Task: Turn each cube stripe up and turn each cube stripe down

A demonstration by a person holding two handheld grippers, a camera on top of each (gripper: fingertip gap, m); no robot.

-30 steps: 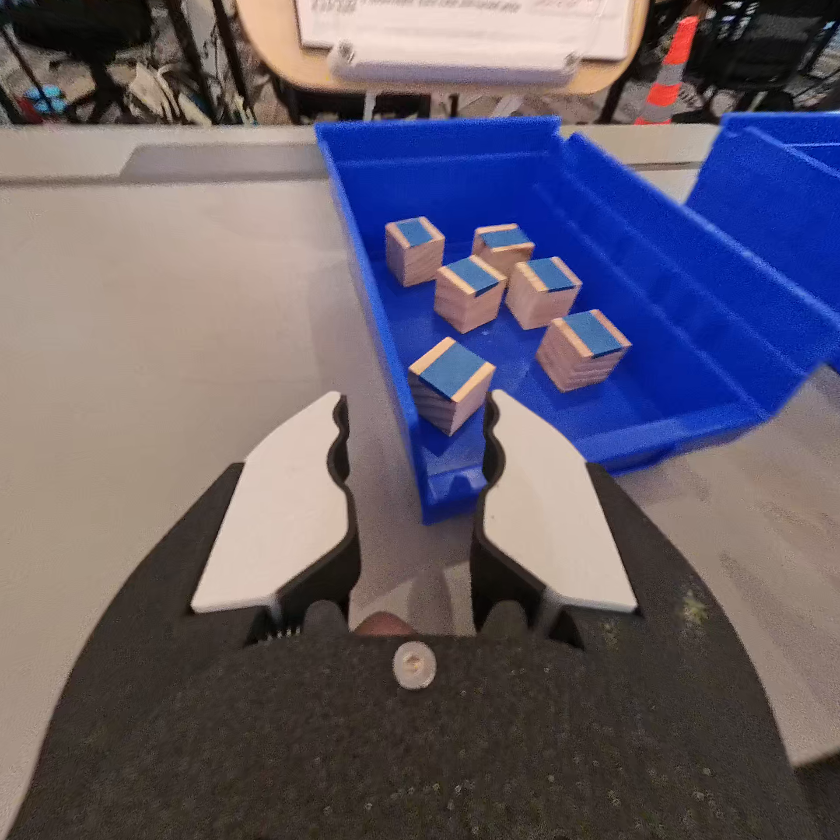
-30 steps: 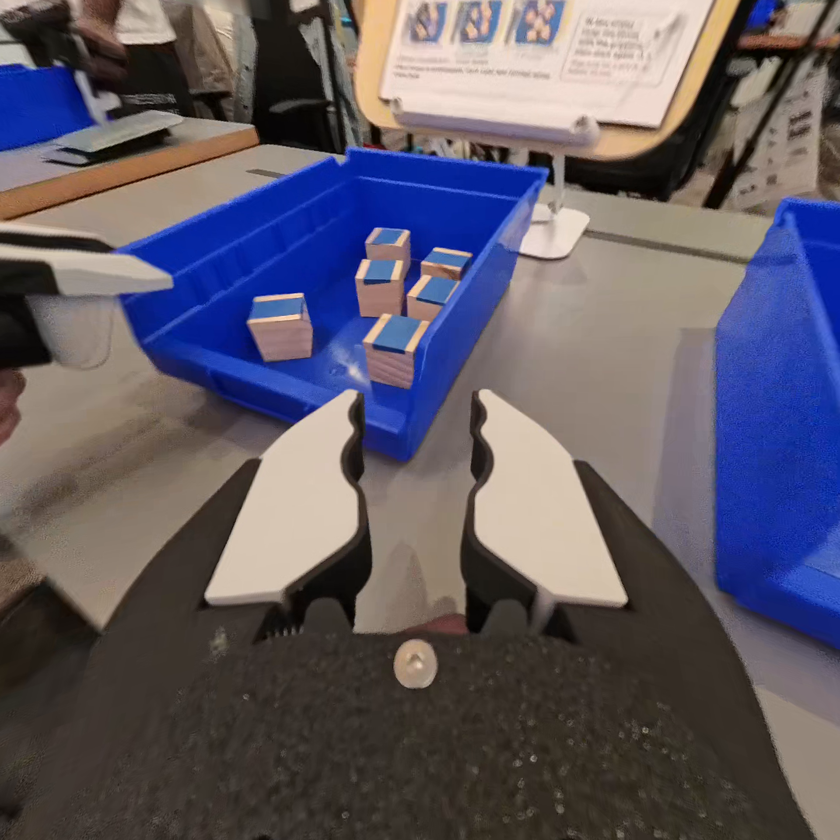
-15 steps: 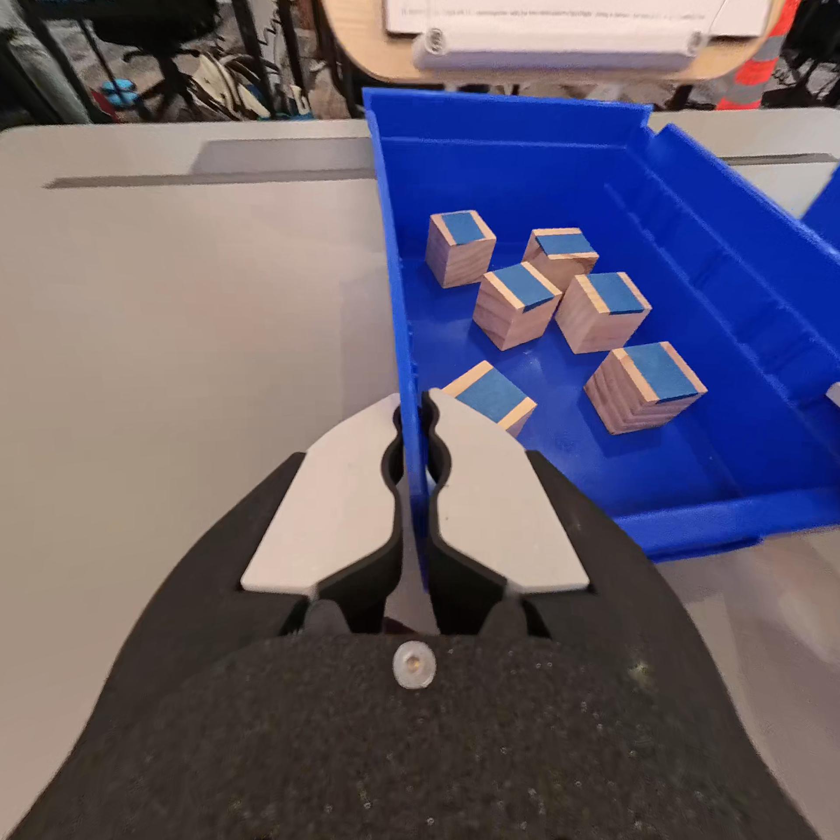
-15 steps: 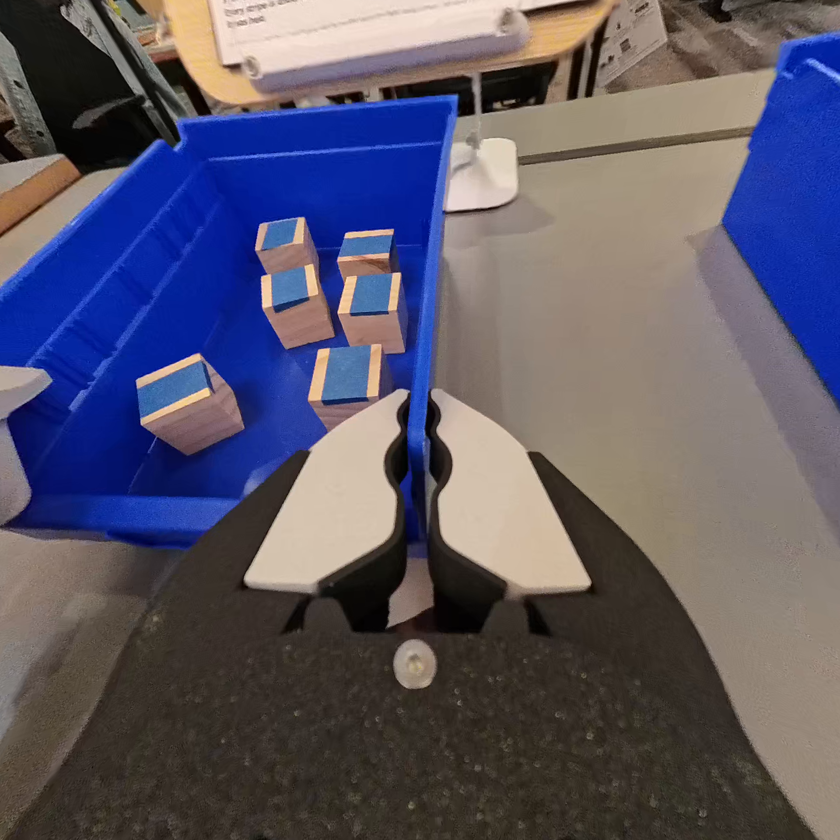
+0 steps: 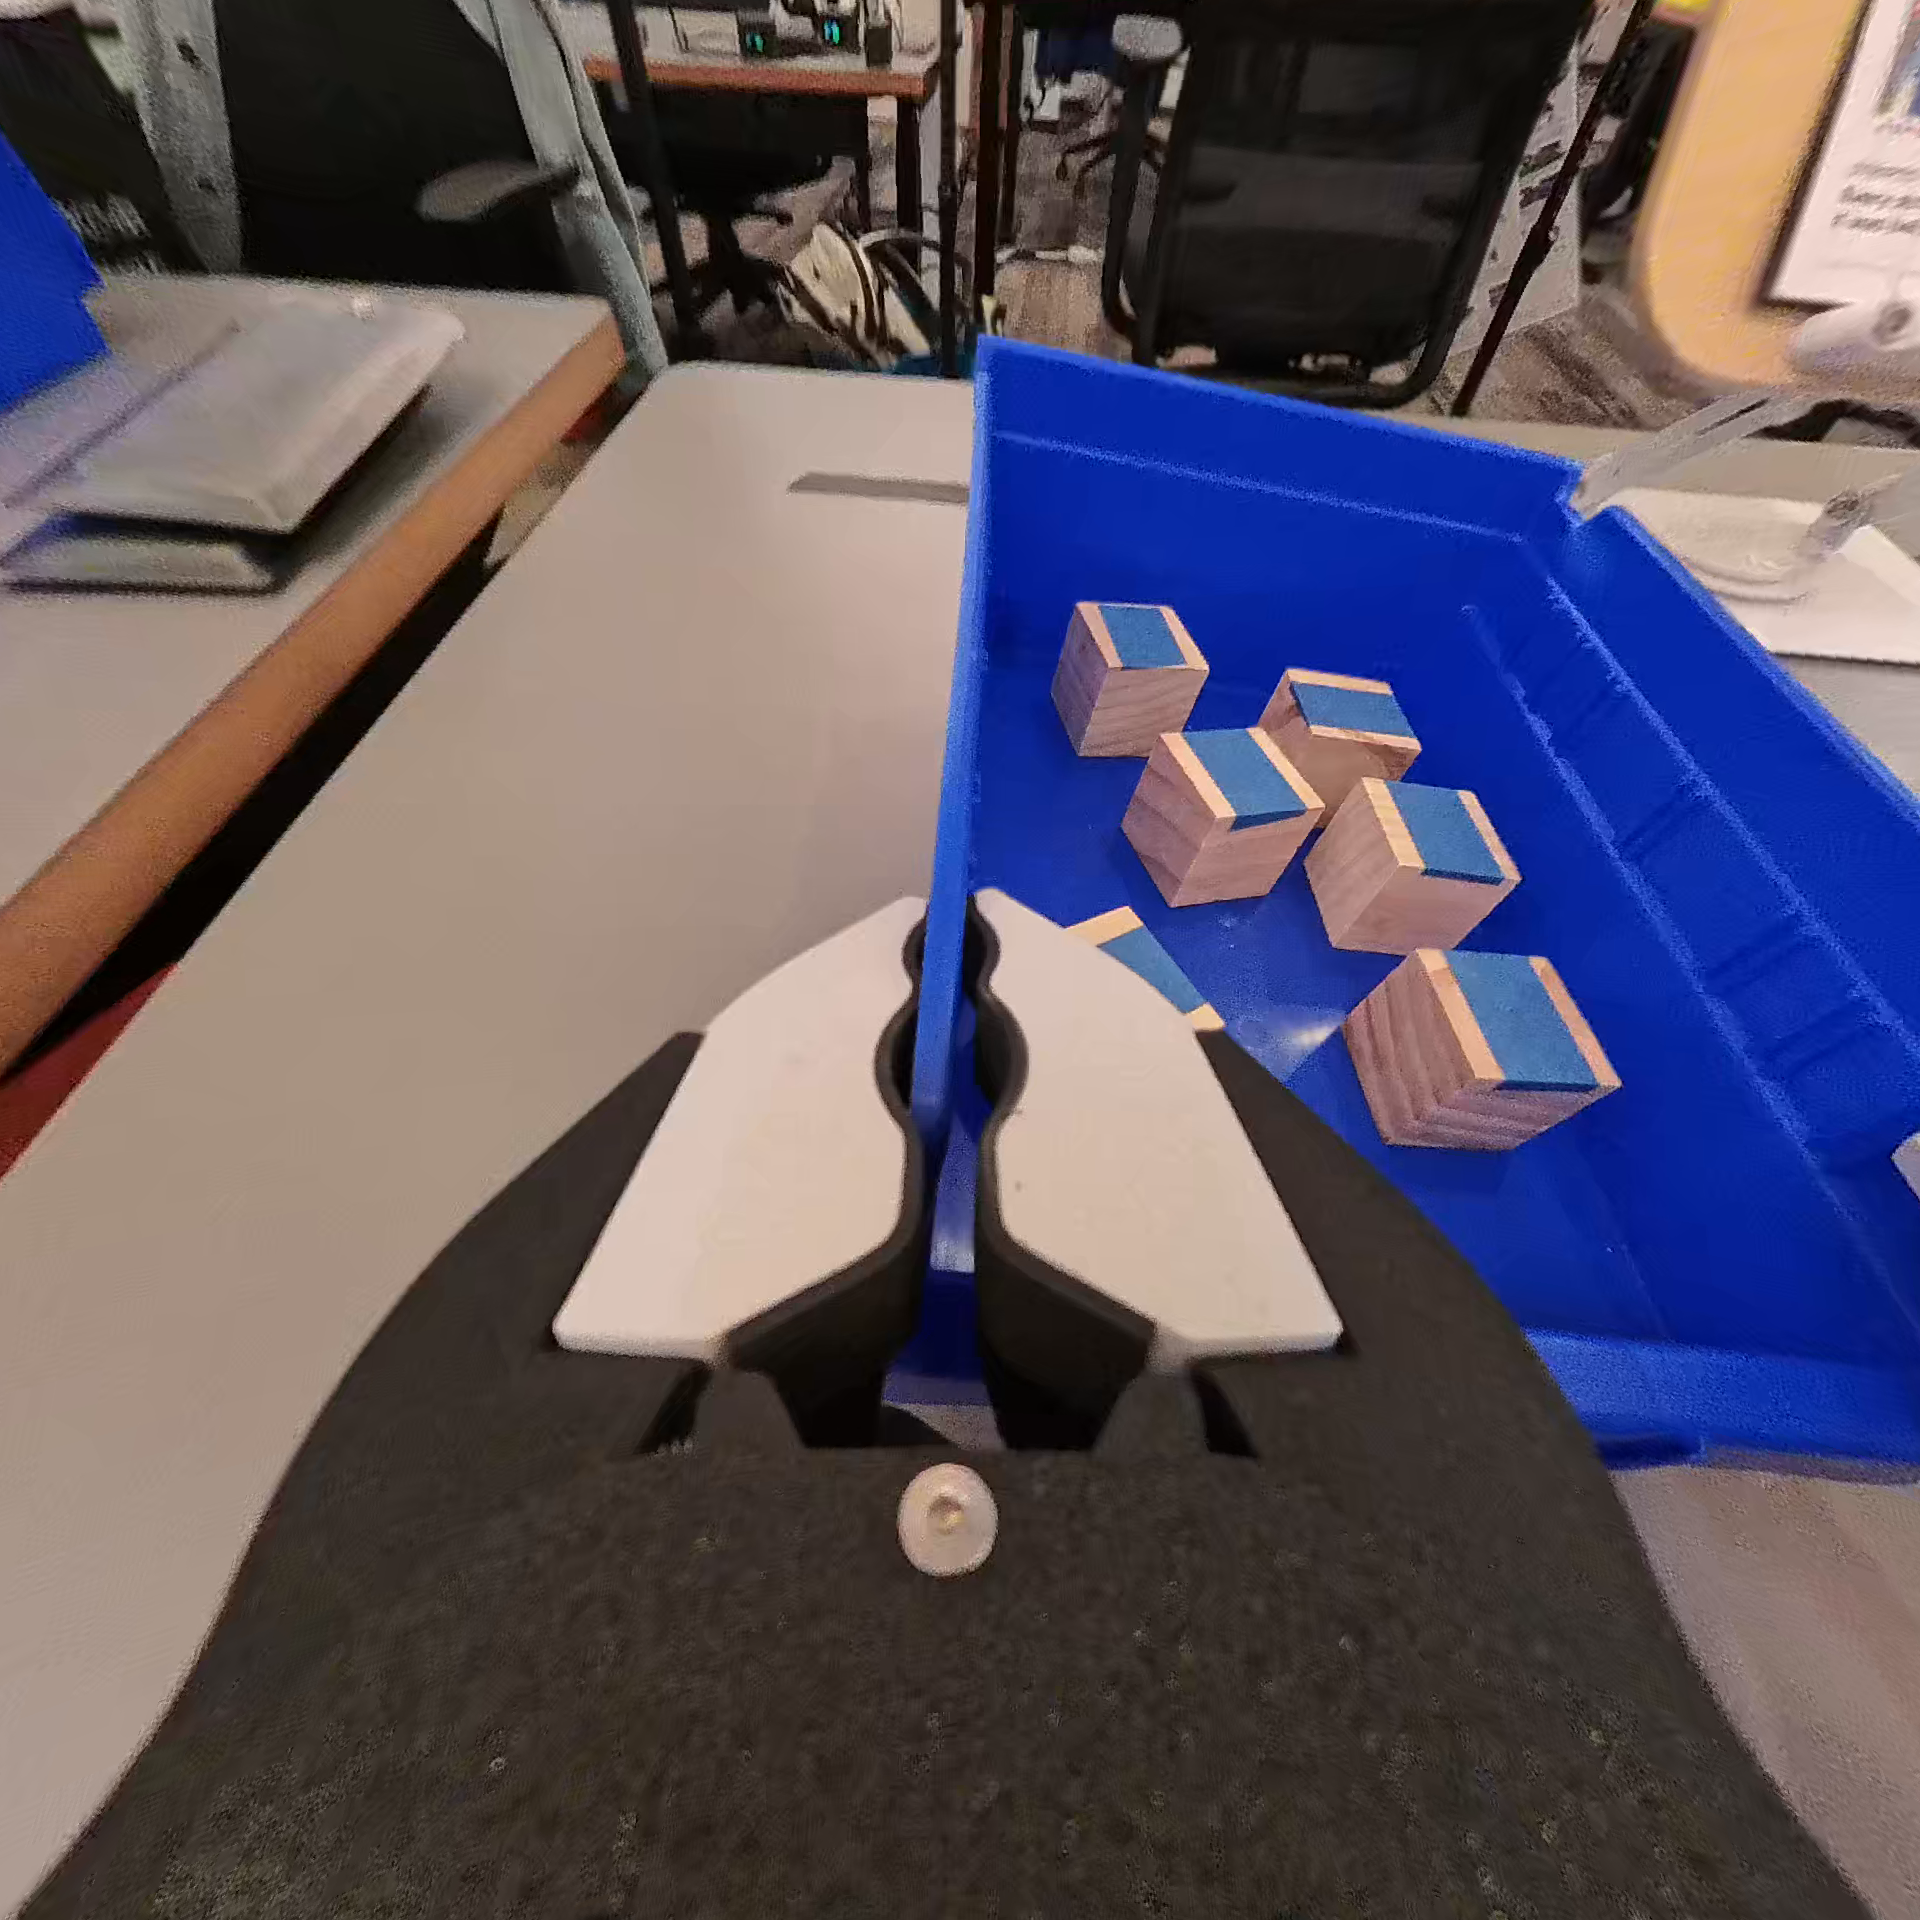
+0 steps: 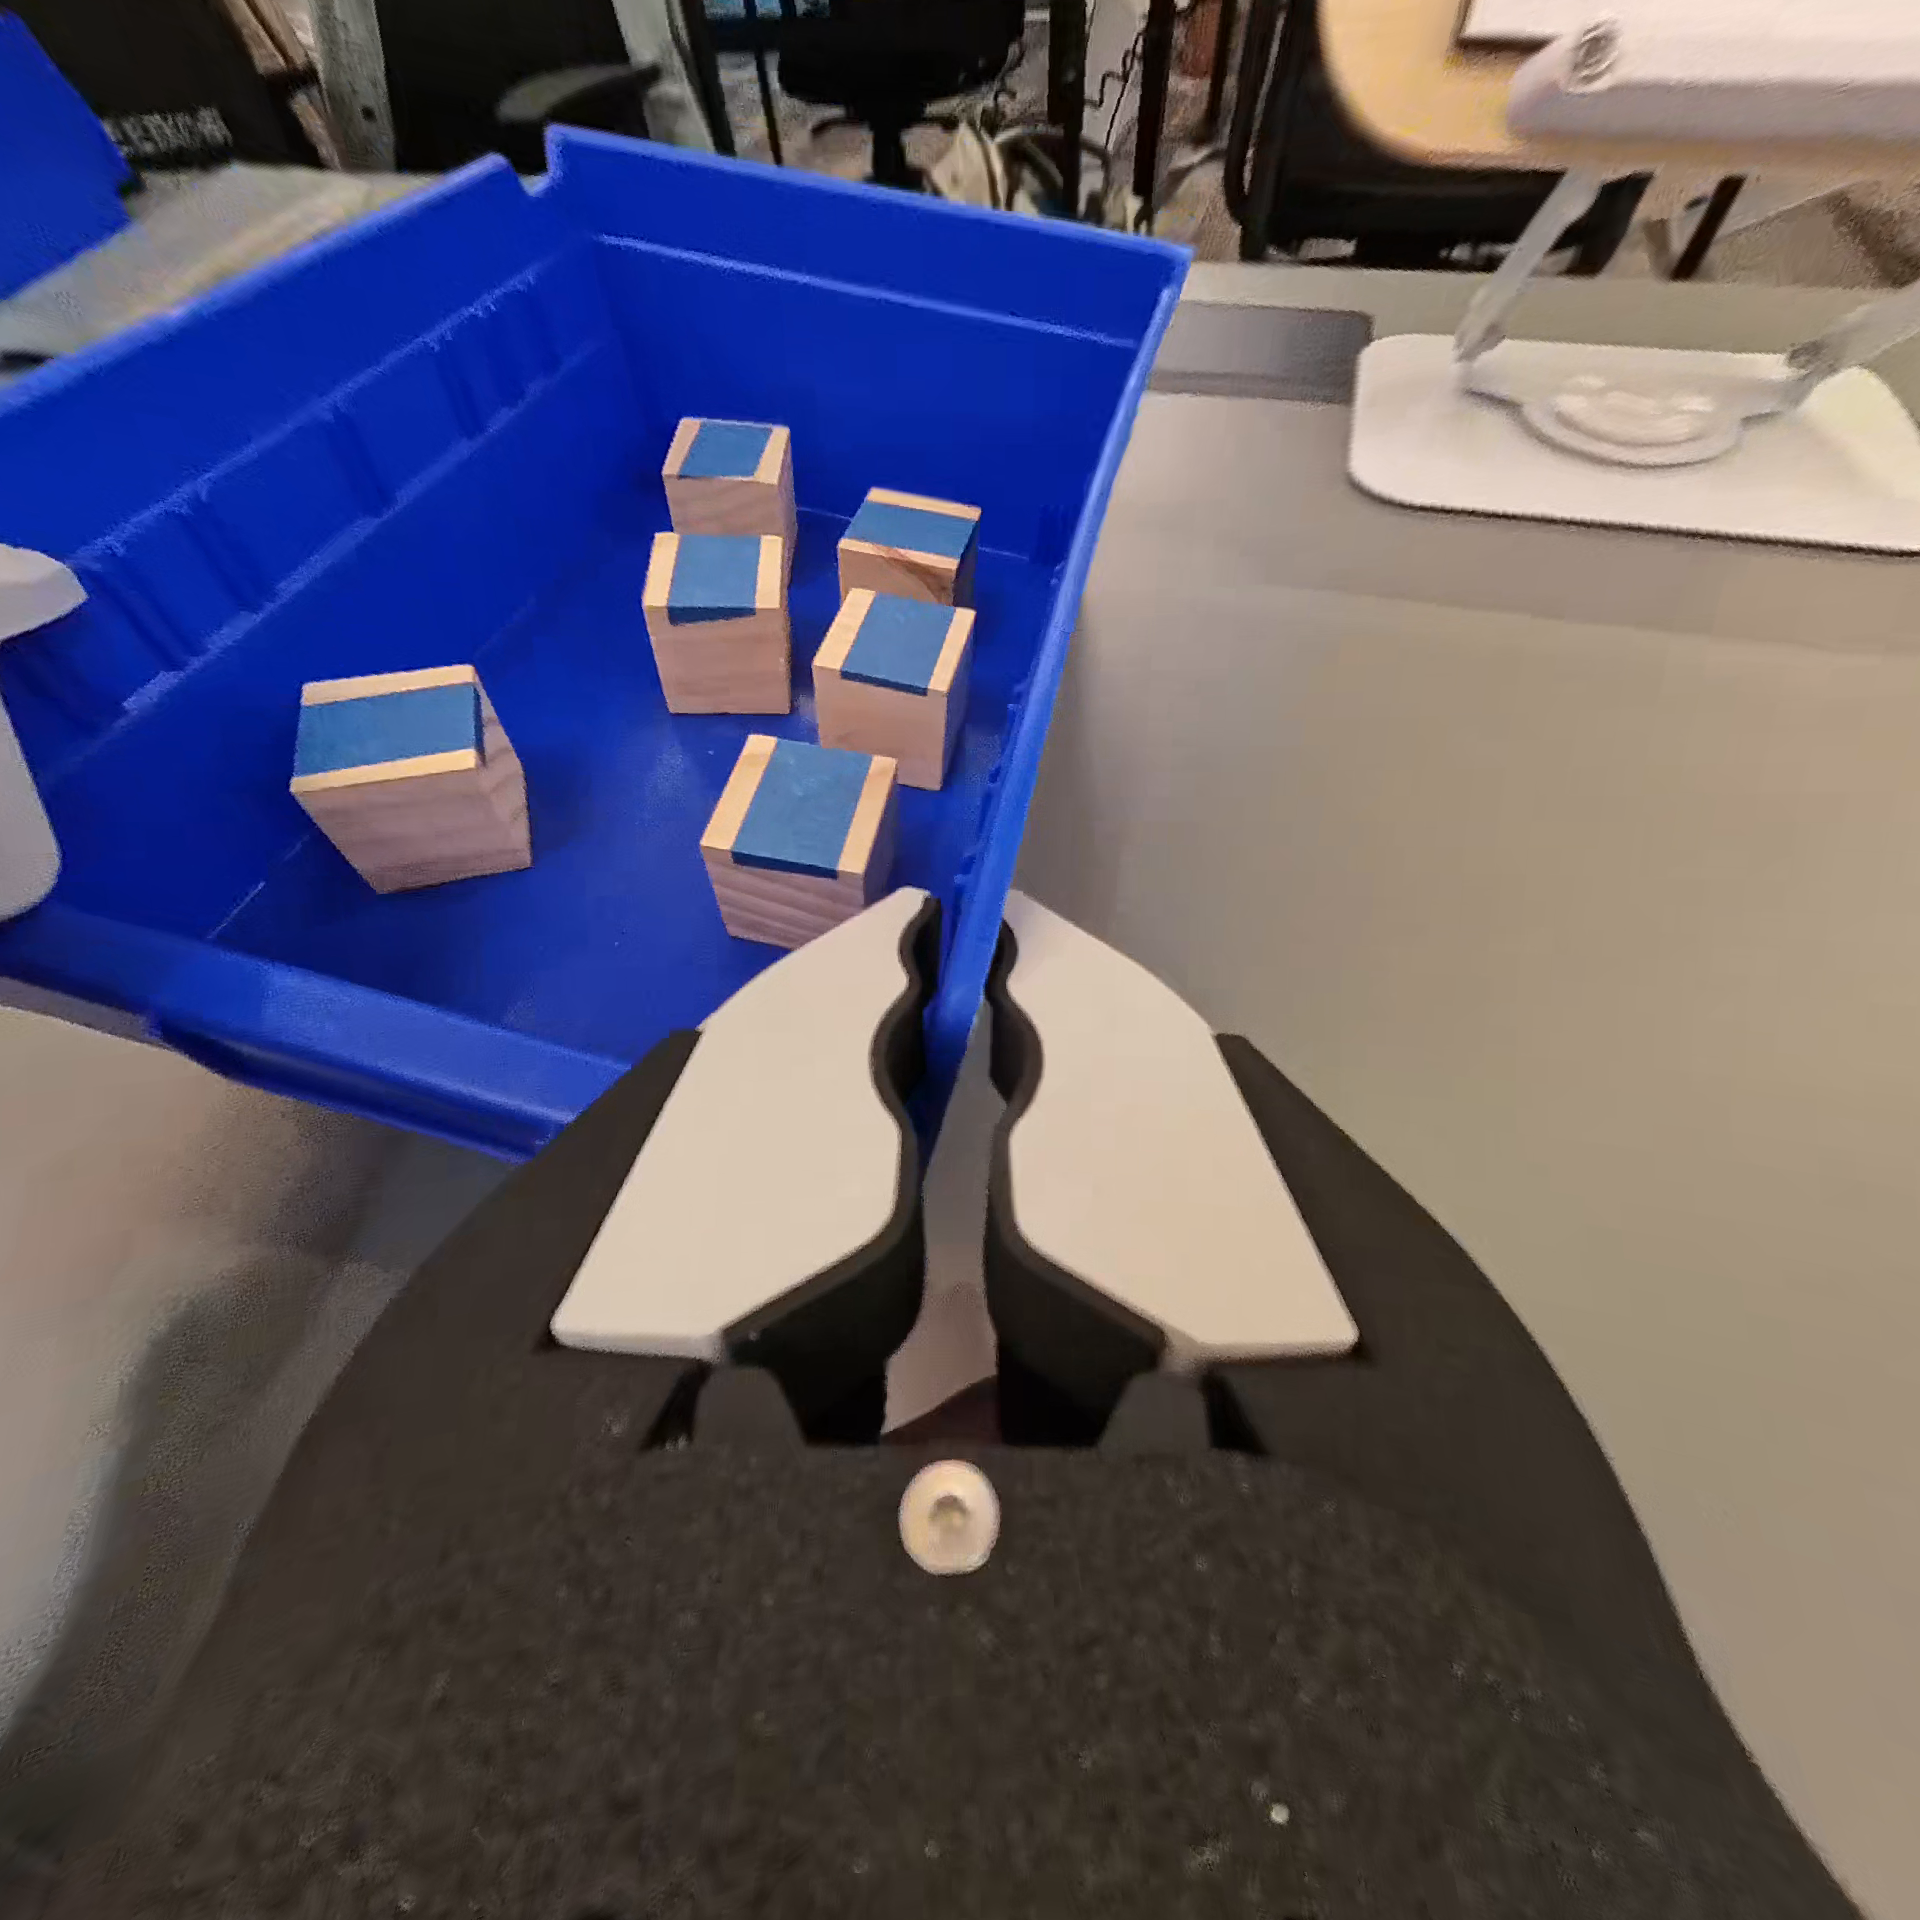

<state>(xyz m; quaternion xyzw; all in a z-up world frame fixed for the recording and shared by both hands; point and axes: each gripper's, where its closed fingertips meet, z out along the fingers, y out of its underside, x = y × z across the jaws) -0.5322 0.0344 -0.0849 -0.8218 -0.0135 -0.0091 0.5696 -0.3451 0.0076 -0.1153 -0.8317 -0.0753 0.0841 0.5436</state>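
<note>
The left gripper (image 5: 948, 920) and right gripper (image 6: 966, 914) are each pinching a side wall of the blue bin (image 6: 1101, 436), so both should be moving evenly, keeping the six cubes (image 6: 800, 821) ahead stripe-up.

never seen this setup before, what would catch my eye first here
A bright blue bin on a grey table stands out, with six wooden cubes inside, each blue stripe up. Next, the left gripper is shut on the bin's left wall and the right gripper on its right wall.

Right gripper (image 6: 961, 925) clamping bin wall (image 6: 971, 914)
</note>
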